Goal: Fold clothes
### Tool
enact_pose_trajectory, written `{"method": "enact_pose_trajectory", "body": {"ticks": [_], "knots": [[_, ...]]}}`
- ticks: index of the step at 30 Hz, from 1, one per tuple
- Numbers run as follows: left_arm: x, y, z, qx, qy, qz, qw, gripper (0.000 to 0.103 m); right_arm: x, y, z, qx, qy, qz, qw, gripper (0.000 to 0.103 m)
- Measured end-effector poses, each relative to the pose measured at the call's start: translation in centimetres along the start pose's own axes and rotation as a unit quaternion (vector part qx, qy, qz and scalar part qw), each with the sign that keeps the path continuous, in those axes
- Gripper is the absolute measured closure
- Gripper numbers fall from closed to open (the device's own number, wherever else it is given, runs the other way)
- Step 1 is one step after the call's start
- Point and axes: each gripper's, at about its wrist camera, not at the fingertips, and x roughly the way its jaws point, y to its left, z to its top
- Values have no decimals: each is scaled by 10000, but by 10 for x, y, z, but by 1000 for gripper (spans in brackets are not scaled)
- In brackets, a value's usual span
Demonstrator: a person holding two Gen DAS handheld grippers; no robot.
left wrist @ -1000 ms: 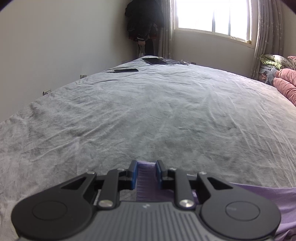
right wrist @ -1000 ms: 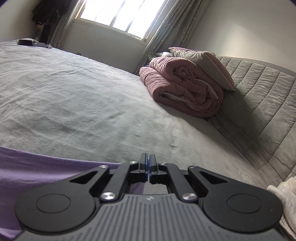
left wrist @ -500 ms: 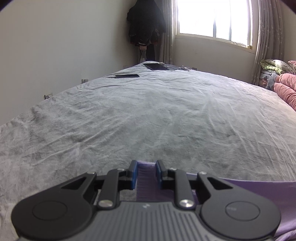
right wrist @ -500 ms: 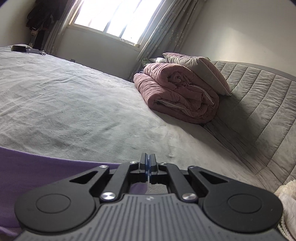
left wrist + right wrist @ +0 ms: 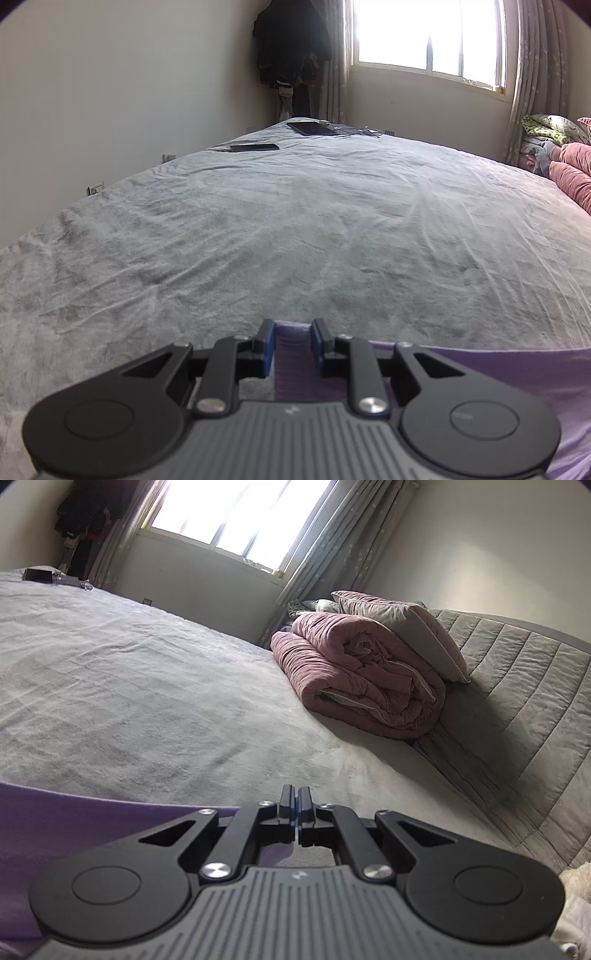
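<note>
Two grippers logged over grey bed point(image 5: 295, 229). Left gripper point(image 5: 291, 345): jaws narrowly parted, clamped on folded edge of purple garment point(image 5: 480, 373). Right gripper point(image 5: 296, 818): jaws fully closed; grip on garment not discernible. Garment spread along near bed edge, between grippers.

- Purple garment point(image 5: 491, 373) is showing plain lilac, no print.
- Bedspread point(image 5: 295, 229) is looking mottled grey.
- Rolled quilt point(image 5: 362, 672) is showing dusty pink — headboard point(image 5: 517, 686) is showing grey, stitched in stripes.
- Gripper pads point(image 5: 267, 347) are showing blue.
</note>
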Motion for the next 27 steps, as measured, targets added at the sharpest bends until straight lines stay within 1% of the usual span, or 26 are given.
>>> {"method": "enact_pose_trajectory", "body": {"ticks": [3,7,10,12,16,19,23,24,25,26,27], "knots": [[3,-1,-1,9,64,10,10000,82,11,8,-2,-148,152,12,9998,103],[7,-1,-2,27,111,5,9999,82,28,8,-3,-89,420,117,9990,103],[8,0,-3,6,128,-10,9999,82,37,6,1,49,531,227,9983,103],[8,1,-3,-11,119,-18,9999,82,41,7,6,82,534,288,9981,103],[8,2,-3,-53,88,11,9999,82,43,14,15,-89,452,329,9984,103],[11,2,-6,-43,177,49,9998,82,46,22,19,-187,446,347,9982,103],[22,3,-13,-89,455,92,9989,81,63,40,11,-464,900,262,9945,103],[23,4,-14,-105,499,81,9987,81,62,41,9,-463,931,207,9944,100],[24,5,-14,-140,520,69,9985,81,60,39,8,-387,939,175,9947,89],[23,8,-13,-218,546,52,9983,77,58,34,7,-249,976,188,9947,86],[23,11,-12,-310,572,33,9979,76,55,28,5,-94,1026,218,9944,80]]}}
